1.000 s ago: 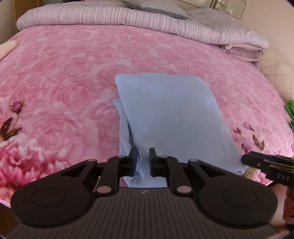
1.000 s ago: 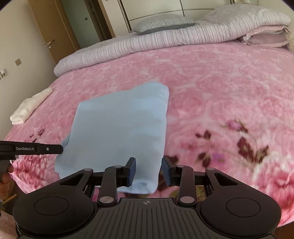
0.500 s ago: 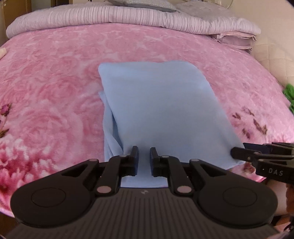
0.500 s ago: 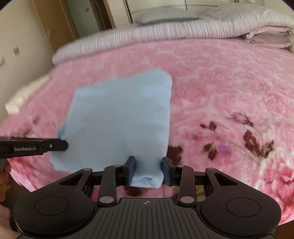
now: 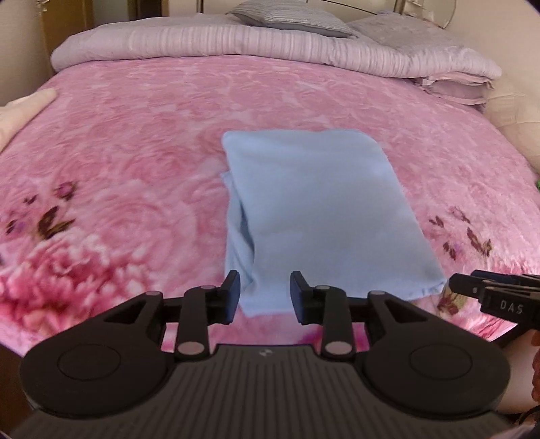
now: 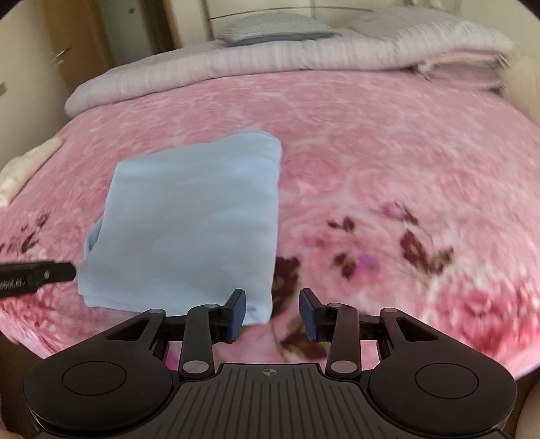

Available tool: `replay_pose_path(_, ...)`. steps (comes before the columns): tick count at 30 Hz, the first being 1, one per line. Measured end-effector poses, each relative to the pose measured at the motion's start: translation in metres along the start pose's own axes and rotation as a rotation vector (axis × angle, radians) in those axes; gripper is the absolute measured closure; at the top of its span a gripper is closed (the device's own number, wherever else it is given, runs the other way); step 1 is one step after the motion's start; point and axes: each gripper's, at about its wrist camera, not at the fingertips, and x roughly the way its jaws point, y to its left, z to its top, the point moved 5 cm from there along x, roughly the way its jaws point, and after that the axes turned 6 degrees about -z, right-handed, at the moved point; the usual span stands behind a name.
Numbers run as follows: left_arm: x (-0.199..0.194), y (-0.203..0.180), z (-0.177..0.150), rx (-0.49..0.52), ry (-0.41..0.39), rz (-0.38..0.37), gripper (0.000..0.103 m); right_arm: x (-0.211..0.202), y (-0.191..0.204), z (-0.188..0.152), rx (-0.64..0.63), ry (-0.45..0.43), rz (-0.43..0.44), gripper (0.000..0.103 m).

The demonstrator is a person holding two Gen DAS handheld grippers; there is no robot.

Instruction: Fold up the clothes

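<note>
A light blue garment (image 5: 320,216) lies folded into a long rectangle on the pink floral bedspread (image 5: 128,141); it also shows in the right wrist view (image 6: 192,223). My left gripper (image 5: 265,292) is open and empty, its jaws apart just above the garment's near left corner. My right gripper (image 6: 272,310) is open and empty at the garment's near right corner. Each gripper's fingers show at the edge of the other view: the right one in the left wrist view (image 5: 472,287), the left one in the right wrist view (image 6: 50,272).
A rolled lilac quilt (image 5: 236,40) and pillows (image 5: 290,20) lie across the head of the bed. A cream folded cloth (image 6: 23,165) sits at the bed's left edge. A wooden door (image 6: 67,50) stands behind on the left.
Both grippers have opened wider and pulled back slightly from the garment's near edge. The garment lies flat where it was.
</note>
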Motion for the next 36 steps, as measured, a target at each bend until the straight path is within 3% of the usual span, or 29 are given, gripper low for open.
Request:
replay_pose_path(5, -0.022, -0.009, -0.014, 0.008, -0.010, 0.027, 0.074, -0.024, 0.000, -0.009, 0.042, -0.007, 0.000, 0.060)
replay_pose_path(20, -0.063, -0.042, -0.051, 0.080, -0.024, 0.012, 0.069, -0.075, 0.012, -0.034, 0.064, -0.048, 0.017, 0.057)
replay_pose_path(36, -0.081, -0.044, -0.057, 0.085, -0.071, -0.001, 0.065, -0.094, 0.014, -0.039, 0.062, -0.087, 0.024, 0.056)
